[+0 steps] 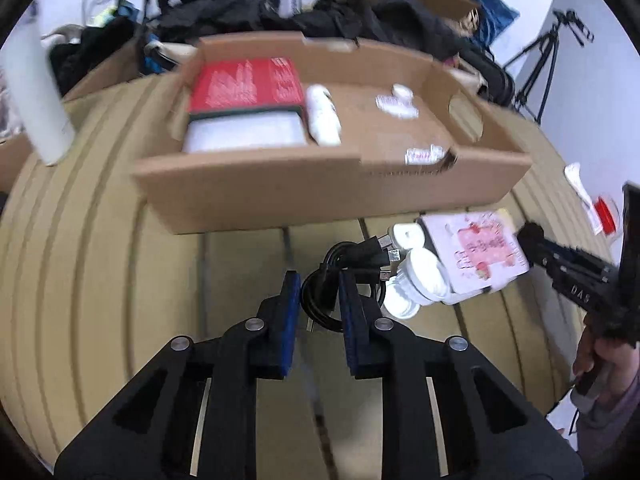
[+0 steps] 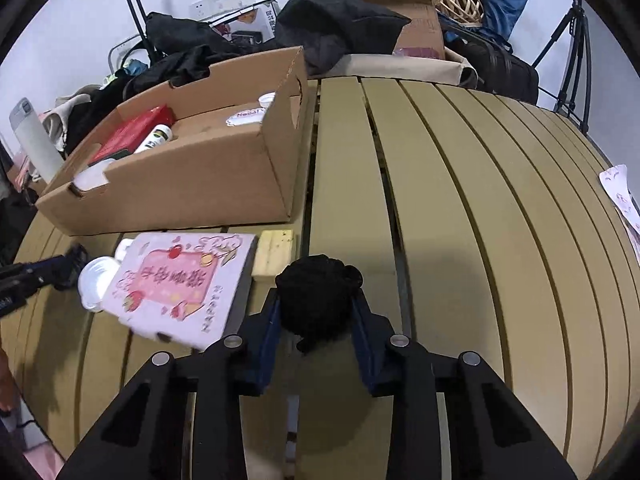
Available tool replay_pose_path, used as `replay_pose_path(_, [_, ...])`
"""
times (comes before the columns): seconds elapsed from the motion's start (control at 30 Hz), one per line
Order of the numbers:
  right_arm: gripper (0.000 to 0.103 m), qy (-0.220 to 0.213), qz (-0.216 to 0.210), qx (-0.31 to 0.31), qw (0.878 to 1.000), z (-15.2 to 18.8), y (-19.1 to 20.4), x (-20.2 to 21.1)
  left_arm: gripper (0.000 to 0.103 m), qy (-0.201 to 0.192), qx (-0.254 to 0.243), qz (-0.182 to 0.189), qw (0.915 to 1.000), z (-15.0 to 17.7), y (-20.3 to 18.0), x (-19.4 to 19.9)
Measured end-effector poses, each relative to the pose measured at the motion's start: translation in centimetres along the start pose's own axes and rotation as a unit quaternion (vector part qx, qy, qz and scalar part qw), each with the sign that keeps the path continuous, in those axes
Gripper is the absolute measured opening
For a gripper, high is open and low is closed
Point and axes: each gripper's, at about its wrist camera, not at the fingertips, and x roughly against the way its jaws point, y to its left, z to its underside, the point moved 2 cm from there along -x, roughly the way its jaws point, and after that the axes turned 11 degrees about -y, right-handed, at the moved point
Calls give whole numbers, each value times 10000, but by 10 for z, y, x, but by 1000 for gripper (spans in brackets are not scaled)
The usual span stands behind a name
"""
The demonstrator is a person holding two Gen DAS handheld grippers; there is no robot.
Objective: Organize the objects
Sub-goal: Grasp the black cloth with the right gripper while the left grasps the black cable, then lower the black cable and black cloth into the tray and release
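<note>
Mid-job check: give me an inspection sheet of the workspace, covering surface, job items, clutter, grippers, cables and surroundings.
Surface: slatted tan table, partly bare.
Job's things: cardboard tray holds a red box and a white bottle; pink printed box, white jar and yellow sponge lie in front of it.
Clutter: paper scraps at the table's right edge.
Grippers: left gripper straddles the black cable; right gripper is shut on a black fuzzy ball.
Cables: coiled black cable with plugs, on the table.
Surroundings: dark clothes, boxes, tripod behind.
</note>
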Motion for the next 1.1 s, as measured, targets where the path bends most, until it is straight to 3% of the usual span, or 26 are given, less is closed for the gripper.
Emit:
replay_pose_path(0.13, [35,-299,8,112,9995,3,-5,54,16,-475,322,-244,9981,1,18,71])
replay_pose_path(0.27, [35,-350,-214,198,9990,37,-4,128,16,-723,774,-337,9938,36,28,148])
replay_pose_path(0.43, [35,-275,-335,526,9977,80,16,180,16,-560,899,-246,9941,74,17,186])
replay_pose_path(0.57, [35,-413,-475,791,9949,84,36,195,16,-732,839,-111,9937,72,6,198])
replay_pose_path(0.7, [35,-591,-643,824,9928,74,46,202,16,-903,846,200,9921,56,-2,202])
replay_pose_path(0.83, [35,-709,-895,790,9903,43,49,194,16,-1071,573,514,9913,10,-11,186])
replay_pose_path(0.9, [35,-867,-1011,853,9874,10,50,183,16,-1054,419,446,9925,-21,-16,168])
replay_pose_path(0.97, [35,-942,-1095,852,9858,-21,51,167,16,-874,432,672,9930,-57,-19,138])
replay_pose_path(1.1, [35,-750,-1391,646,9853,-91,52,104,16,-370,678,954,9924,-123,-23,57])
